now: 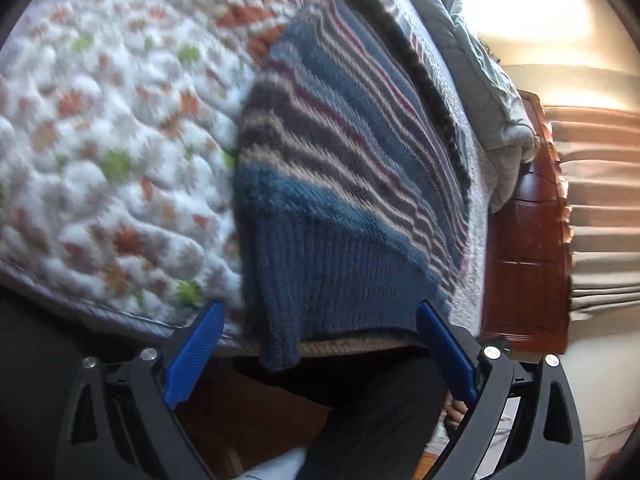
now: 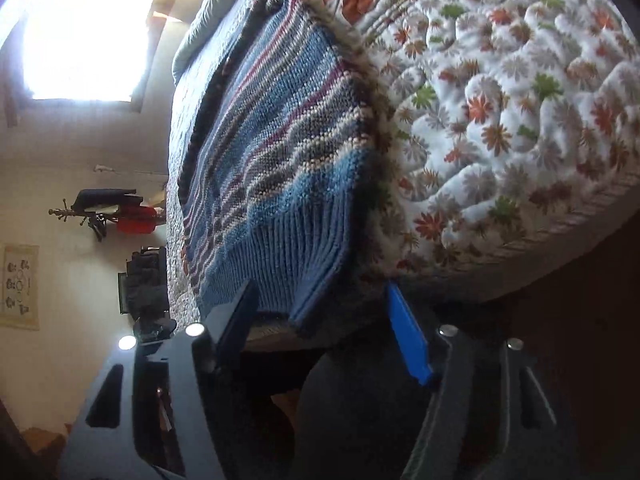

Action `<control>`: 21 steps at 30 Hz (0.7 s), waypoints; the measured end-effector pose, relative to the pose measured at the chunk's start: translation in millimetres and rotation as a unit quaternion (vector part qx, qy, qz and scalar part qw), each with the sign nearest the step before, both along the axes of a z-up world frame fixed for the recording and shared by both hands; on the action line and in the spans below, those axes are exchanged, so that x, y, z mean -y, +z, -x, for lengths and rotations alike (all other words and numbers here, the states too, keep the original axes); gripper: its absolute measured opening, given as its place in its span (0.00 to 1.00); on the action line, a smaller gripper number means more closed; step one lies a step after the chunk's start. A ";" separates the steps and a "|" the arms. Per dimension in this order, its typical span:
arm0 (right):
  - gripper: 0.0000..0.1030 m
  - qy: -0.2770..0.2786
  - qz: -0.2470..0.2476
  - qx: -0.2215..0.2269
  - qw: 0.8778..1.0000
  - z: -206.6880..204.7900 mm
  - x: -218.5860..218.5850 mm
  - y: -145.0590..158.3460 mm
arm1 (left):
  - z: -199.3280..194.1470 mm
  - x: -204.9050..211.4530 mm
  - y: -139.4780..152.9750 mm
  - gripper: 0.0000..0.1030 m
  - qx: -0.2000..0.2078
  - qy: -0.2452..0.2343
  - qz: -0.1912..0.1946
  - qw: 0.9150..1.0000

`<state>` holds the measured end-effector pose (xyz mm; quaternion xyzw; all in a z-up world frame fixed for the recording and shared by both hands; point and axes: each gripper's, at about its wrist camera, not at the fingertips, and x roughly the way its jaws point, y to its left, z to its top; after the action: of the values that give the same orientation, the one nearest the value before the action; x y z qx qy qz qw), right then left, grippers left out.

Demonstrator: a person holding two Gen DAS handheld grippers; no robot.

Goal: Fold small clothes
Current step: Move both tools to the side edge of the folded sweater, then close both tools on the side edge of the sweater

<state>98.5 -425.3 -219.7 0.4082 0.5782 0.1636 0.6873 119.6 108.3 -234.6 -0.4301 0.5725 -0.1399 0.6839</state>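
A striped knit sweater (image 1: pixel 340 184) was seen lying on a flower-print quilt (image 1: pixel 100 152) at the edge of a bed, its ribbed blue hem (image 2: pixel 280 264) hanging slightly over the mattress edge toward both grippers. The garment appeared already doubled lengthwise into a narrow strip, with a dark fuzzy trim (image 2: pixel 376 128) running along one long side; because the left view was blurred, it could not be said with certainty how many layers lay there. A further fold across the length was judged to be left, and the hem was the likely place for it to be started.

The left gripper (image 1: pixel 320 316) was held with its jaws spread wide on either side of the hem, the blue pads not pressing on the knit. The right gripper (image 2: pixel 320 296) was held partly open, its jaws likewise astride the hem corner, and no cloth was seen pinched between them.

No basket, box or drawer for folded clothes was visible in either view; only a grey duvet (image 1: pixel 496 120) was seen bunched further along the bed.
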 end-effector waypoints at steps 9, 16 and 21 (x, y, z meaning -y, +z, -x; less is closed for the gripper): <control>0.27 0.022 -0.009 0.011 1.000 -3.7 -10.2 -2.6 | -0.6 -1.1 -14.6 0.44 -0.025 -0.009 0.021 0.999; 0.09 0.022 -0.004 0.027 0.999 -6.1 -13.9 1.1 | 3.9 -7.3 -24.4 0.10 -0.032 0.006 0.032 0.999; 0.08 0.015 -0.014 0.044 0.999 -7.8 -6.4 11.0 | 7.7 -12.8 -21.7 0.09 -0.010 0.020 0.053 0.998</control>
<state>106.3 -418.9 -208.8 0.4013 0.5512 0.1999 0.7036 111.9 121.1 -256.3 -0.4783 0.5625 -0.1516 0.6572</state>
